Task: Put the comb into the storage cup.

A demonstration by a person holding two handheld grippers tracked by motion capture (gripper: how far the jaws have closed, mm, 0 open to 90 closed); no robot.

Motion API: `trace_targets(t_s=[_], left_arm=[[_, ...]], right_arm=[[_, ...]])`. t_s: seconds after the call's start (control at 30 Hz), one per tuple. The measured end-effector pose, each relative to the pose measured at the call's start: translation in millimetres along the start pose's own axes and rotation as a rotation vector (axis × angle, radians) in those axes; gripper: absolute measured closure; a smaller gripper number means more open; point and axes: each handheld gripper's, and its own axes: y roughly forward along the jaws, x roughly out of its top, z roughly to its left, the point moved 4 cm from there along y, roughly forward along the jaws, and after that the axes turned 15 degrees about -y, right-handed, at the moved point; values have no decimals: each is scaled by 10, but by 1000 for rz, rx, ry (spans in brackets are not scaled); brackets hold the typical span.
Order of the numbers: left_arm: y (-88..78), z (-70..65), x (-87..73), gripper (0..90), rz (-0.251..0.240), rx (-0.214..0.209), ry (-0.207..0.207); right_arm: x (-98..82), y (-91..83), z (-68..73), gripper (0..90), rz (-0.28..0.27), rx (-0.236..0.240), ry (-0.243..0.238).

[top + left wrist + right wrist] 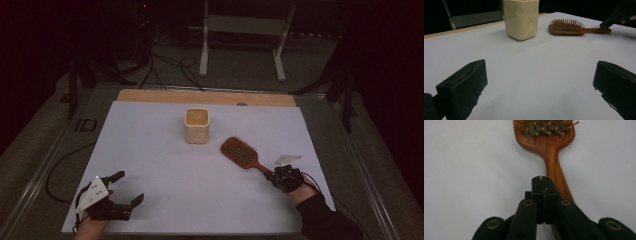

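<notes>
A wooden hairbrush (242,152) lies bristles up on the white sheet (165,165), right of centre, its handle pointing to the near right. My right gripper (274,175) is at the end of that handle. In the right gripper view its jaws (541,180) are pressed together with nothing between them, and the handle (554,170) runs under them, slightly to the right. A cream square cup (196,126) stands upright behind the brush. My left gripper (129,187) rests at the near left corner, jaws wide open and empty, facing the cup (521,18) and the brush (566,27).
The sheet covers a table with a wooden strip (200,96) along its far edge. Beyond it stand a metal frame (240,30) and cables (170,65) on the floor. A wide bare stretch of sheet lies between the two grippers.
</notes>
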Motion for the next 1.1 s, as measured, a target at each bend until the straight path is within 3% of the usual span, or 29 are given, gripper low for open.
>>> trace_targets(t_s=[0.37, 0.77, 0.97, 1.1], left_arm=[[0, -1, 2, 0, -2, -1, -2], [-3, -1, 0, 0, 0, 1, 0], [-4, -1, -1, 0, 1, 0, 0], [-4, -1, 2, 0, -2, 0, -2]], right_arm=[[134, -138, -76, 900, -10, -23, -59], [304, -220, -211, 896, -22, 5, -110], [370, -234, -250, 796, 6, 28, -154], [404, -217, -256, 640, 23, 48, -177]])
